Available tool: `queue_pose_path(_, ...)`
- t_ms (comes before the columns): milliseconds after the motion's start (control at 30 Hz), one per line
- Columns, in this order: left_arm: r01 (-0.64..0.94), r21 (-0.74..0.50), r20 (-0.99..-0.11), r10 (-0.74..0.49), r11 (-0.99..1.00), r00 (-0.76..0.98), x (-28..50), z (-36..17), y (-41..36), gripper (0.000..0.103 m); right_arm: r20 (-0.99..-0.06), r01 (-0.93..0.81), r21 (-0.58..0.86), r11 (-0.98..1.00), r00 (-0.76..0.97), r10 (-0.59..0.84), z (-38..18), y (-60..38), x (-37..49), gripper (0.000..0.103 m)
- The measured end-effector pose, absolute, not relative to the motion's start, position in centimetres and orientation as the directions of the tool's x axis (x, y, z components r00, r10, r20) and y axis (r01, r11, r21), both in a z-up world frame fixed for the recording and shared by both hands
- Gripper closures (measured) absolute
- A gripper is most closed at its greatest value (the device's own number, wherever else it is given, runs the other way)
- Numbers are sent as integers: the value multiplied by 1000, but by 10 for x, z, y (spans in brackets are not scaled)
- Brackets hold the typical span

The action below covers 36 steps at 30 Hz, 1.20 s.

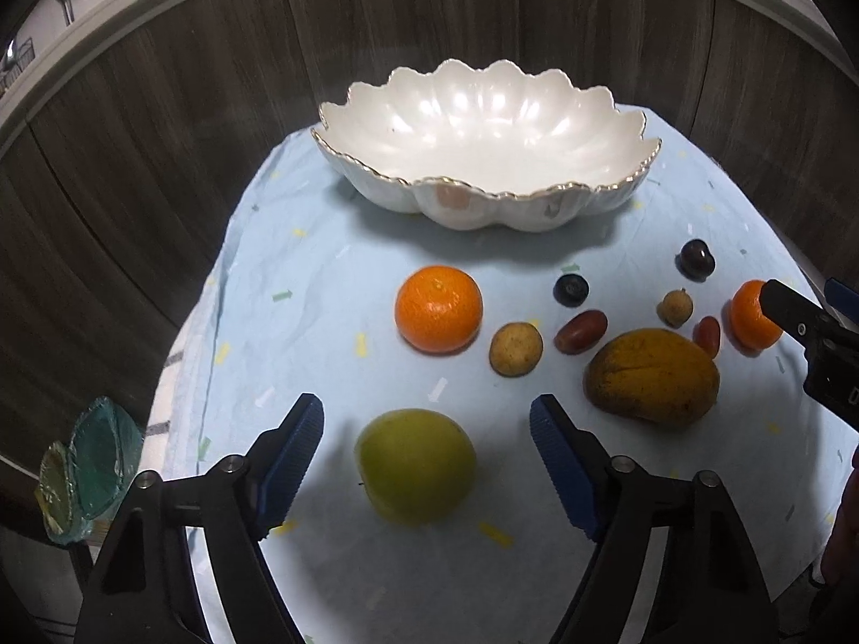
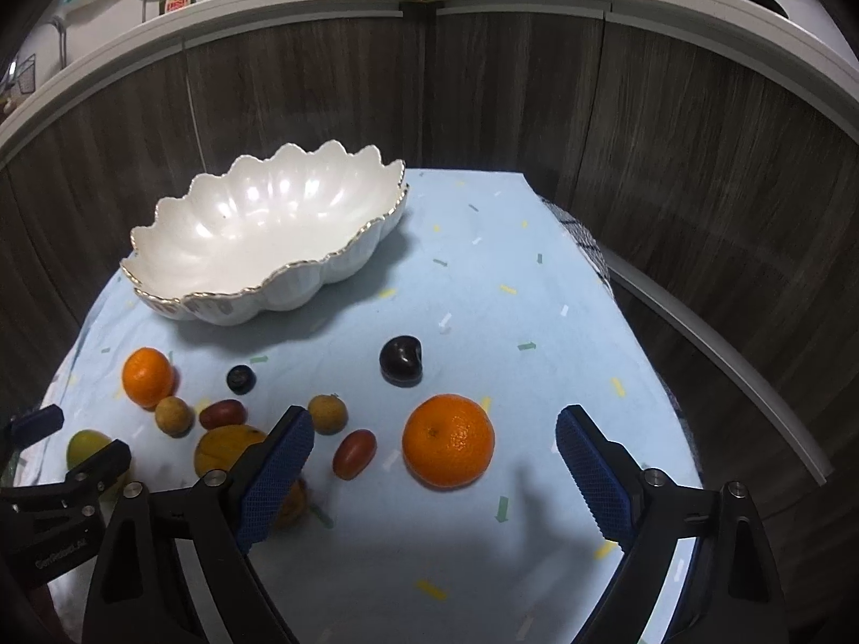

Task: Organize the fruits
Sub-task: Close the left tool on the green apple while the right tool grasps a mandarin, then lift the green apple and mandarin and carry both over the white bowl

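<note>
empty white bowl (image 1: 483, 129) behind scattered fruits, mango (image 1: 652, 375) beside orange (image 2: 448, 441)

Dim, fisheye-warped frames; overhead glare, dark corners.

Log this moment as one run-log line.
left gripper: open, around green apple, not touching | right gripper: open, around orange | bowl: empty | other fruits on cloth
</note>
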<state>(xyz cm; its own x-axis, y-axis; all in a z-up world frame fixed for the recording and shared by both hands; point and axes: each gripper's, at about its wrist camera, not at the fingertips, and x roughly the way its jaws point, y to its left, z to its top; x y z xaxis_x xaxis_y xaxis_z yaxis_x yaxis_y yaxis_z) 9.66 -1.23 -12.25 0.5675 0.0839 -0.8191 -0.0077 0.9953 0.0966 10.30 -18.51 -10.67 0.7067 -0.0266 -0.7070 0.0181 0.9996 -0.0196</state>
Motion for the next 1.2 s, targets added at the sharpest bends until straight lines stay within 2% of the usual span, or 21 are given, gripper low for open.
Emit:
queue_pose_path(467,-24,78,-851,79,997,519,101,-139,-13,36,-735,42,-28,999,677,-49,-128,-191,119,21)
queue_pose_path(833,-34,101,-852,104,994,513,105,-143,-11,44,-773,61,-22,998,632,-56,-144,-196,127,38)
queue_pose_path(900,-40,109,-851,114,993,513,106,-144,-10,48,-783,56,-9,998,621,-42,-148,-196,128,48)
queue_pose_path(1000,-49,116,-846,125,992,518,106,-144,-8,56,-779,39,-4,999,626,-27,-148,-193,128,56)
queue_pose_path(1200,-45,114,-844,120,993,522,105,-144,-8,56,-774,44,5,999,633,-24,-148,-195,125,57)
